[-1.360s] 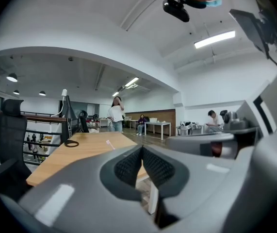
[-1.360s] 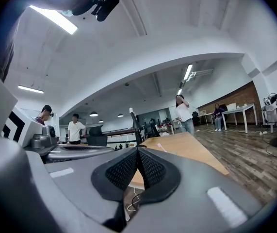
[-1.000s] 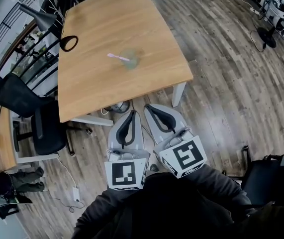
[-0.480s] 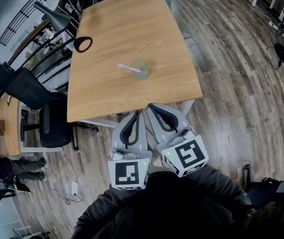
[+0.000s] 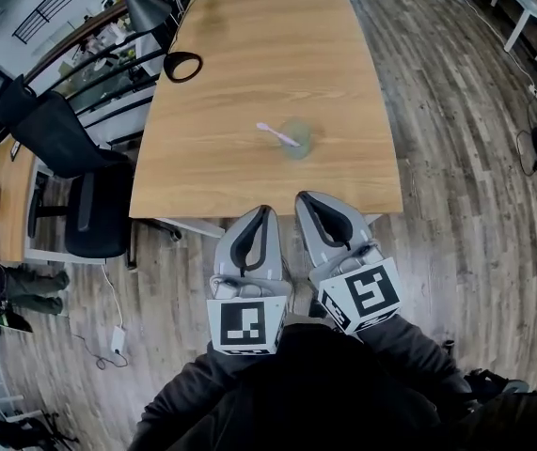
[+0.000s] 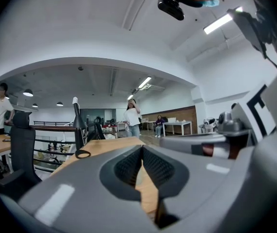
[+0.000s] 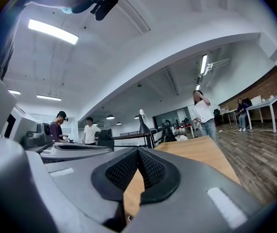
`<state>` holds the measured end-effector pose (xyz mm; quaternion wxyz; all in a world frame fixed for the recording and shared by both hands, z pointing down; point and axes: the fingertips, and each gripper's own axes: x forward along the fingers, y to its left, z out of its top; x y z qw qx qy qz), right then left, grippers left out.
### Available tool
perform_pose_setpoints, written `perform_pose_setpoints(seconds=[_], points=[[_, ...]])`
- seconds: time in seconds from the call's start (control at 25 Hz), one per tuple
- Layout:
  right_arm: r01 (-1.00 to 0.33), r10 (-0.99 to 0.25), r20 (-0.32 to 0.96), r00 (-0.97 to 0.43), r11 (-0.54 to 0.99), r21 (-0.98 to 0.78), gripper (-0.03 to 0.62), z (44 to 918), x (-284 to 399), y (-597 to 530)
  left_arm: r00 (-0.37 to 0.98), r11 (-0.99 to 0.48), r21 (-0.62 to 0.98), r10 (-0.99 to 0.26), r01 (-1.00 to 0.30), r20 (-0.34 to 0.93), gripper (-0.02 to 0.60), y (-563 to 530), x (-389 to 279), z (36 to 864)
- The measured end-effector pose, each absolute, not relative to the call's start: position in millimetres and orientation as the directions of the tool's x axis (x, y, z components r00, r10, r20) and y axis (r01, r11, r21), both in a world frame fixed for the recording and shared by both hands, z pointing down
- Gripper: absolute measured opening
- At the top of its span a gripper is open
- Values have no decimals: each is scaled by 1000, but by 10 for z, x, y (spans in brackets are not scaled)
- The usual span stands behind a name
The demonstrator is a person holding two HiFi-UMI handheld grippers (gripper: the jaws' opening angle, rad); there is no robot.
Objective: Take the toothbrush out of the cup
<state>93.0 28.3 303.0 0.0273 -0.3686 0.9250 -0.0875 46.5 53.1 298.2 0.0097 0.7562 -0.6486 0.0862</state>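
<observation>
the pink toothbrush (image 5: 277, 133) stands slanted in the clear cup (image 5: 297, 140), its upper end jutting out to the left of the rim. the cup sits on the wooden tabletop (image 5: 249, 45), about midway across and toward the near side. both claws are at the tabletop's near edge, well apart from the cup. the right claw (image 5: 304, 198) is almost in line with it, and the left claw (image 5: 262, 212) is just beside it. each is clenched tip to tip on nothing. a black lamp (image 5: 182, 66) is at the tabletop's left edge, and an office chair (image 5: 80, 186) stands beyond that edge.
</observation>
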Motion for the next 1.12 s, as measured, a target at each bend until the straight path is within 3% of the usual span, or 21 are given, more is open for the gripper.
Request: perform_pose_setpoints(seconds=[0.52, 1.12], points=[[-749, -742, 107, -662, 652, -116, 1, 3194, 286, -474, 227, -222, 47, -966, -974, 127, 8, -376, -225, 3123], [-829, -823, 97, -560, 557, -53, 0, 2947, -303, -1308, 347, -343, 75, -936, -936, 54, 8, -1324, -830, 2912]])
